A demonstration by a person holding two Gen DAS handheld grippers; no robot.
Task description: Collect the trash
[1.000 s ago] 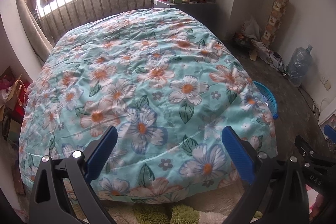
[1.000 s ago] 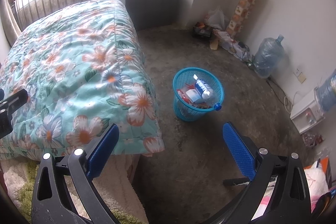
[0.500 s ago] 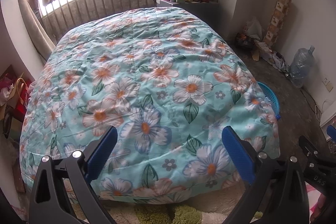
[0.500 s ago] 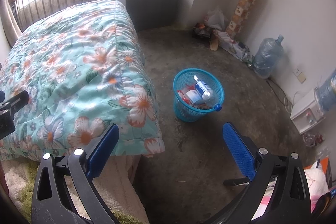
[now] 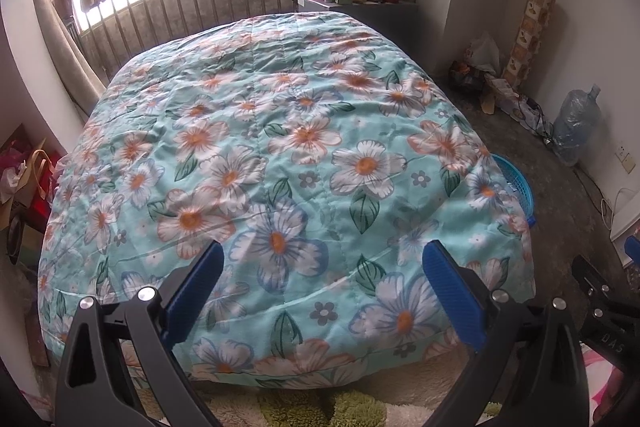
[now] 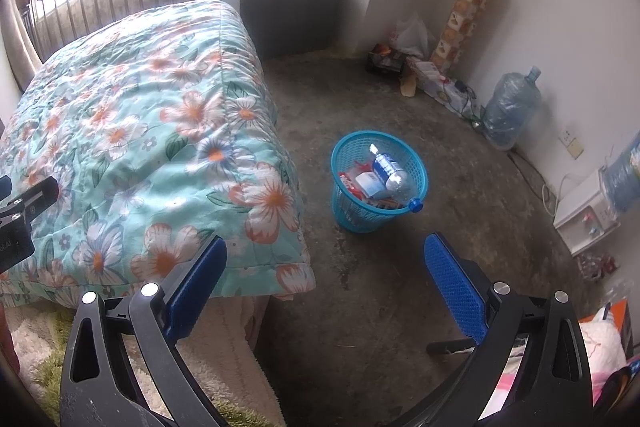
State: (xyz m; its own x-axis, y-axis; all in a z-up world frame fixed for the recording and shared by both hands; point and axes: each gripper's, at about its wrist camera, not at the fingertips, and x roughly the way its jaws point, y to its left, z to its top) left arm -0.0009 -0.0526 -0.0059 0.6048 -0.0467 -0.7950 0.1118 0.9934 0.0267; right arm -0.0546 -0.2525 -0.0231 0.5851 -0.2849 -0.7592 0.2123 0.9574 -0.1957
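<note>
A blue plastic trash basket (image 6: 352,147) stands on the concrete floor beside the bed. It holds a clear plastic bottle (image 6: 394,175) with a blue cap and some wrappers. In the left wrist view only the basket's rim (image 5: 516,183) shows past the bed's right edge. My right gripper (image 6: 326,267) is open and empty, held above the floor short of the basket. My left gripper (image 5: 322,271) is open and empty, held over the foot of the bed.
A bed with a floral quilt (image 5: 280,147) fills the left. A grey cabinet (image 6: 288,15) with clutter stands by the window. A large water jug (image 6: 510,111), bags and a patterned roll (image 6: 464,15) line the right wall. A green-white rug (image 5: 320,403) lies below.
My left gripper has lifted and drawn back slightly, so the bed sits lower in its view. The right gripper has hardly moved. Both stay open.
</note>
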